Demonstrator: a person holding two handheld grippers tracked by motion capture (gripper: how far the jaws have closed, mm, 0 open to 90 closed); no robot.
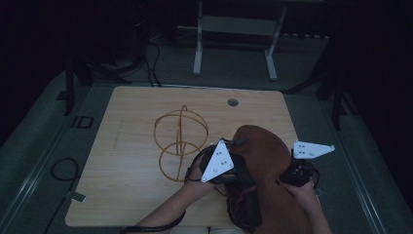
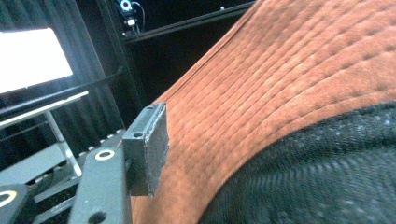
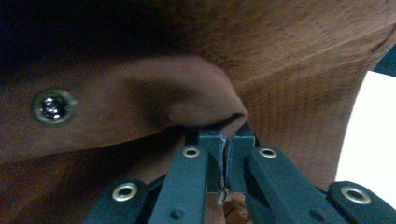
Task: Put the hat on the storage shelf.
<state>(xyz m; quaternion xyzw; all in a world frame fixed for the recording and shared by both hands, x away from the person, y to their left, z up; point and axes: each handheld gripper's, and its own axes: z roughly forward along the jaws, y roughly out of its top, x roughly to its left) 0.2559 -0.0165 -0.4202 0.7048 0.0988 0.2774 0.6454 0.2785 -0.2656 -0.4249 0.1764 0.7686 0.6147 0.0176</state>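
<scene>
Two grippers are at work on one brown hat, which is held above the near right part of the worktop, between the person's hands. Right gripper: jaws clenched on a fold of the hat's brown fabric, the cloth bunched just above the pads in the right gripper view; a metal eyelet sits in the fabric to the left of the fold. Left gripper: released. In the left gripper view one black pad stands just beside the stitched brown brim without pressing on it; the second jaw cannot be made out there. The dark grey inner lining of the hat lies below the brim in that view. A gold wire frame of crossed hoops stands on the worktop just left of the left gripper, apart from the hat. A round cable hole shows near the worktop's far edge.
</scene>
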